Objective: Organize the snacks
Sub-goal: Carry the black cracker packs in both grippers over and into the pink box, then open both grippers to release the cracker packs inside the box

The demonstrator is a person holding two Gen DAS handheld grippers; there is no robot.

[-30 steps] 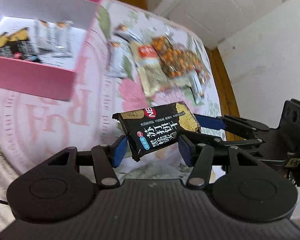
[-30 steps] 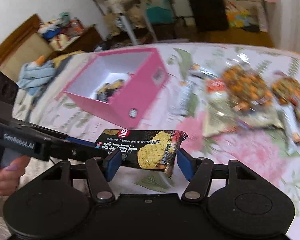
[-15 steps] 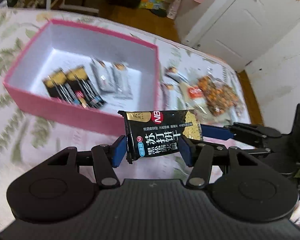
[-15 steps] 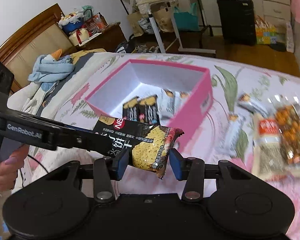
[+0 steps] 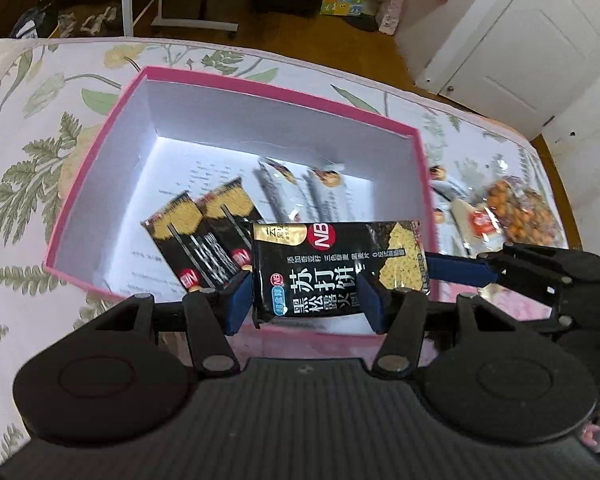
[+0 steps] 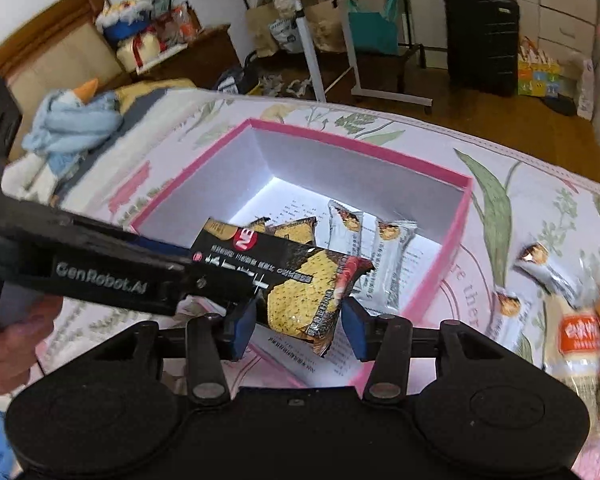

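Observation:
A black cracker packet (image 5: 332, 268) (image 6: 296, 288) hangs over the near part of the pink box (image 5: 260, 88) (image 6: 360, 146). My left gripper (image 5: 304, 304) is shut on its left end and shows as a black arm (image 6: 204, 276) in the right wrist view. My right gripper (image 6: 298, 328) (image 5: 432, 272) has its pads against the crumpled right end, and its jaws are opening slightly. Inside the box lie two black cracker packets (image 5: 204, 236) (image 6: 292, 226) and two silver bars (image 5: 300, 192) (image 6: 380, 248).
Loose snacks lie on the floral bedspread (image 5: 40, 128) right of the box: an orange nut bag (image 5: 516, 212) (image 6: 580, 332) and silver bars (image 6: 540, 268). A hand (image 6: 4, 344) holds the left gripper. Blue cloth (image 6: 72, 124) lies at the far left.
Both grippers have carried the cracker packet leftward, from beside the loose snacks to over the pink box. The right pads squeezed the packet's end, then eased a little.

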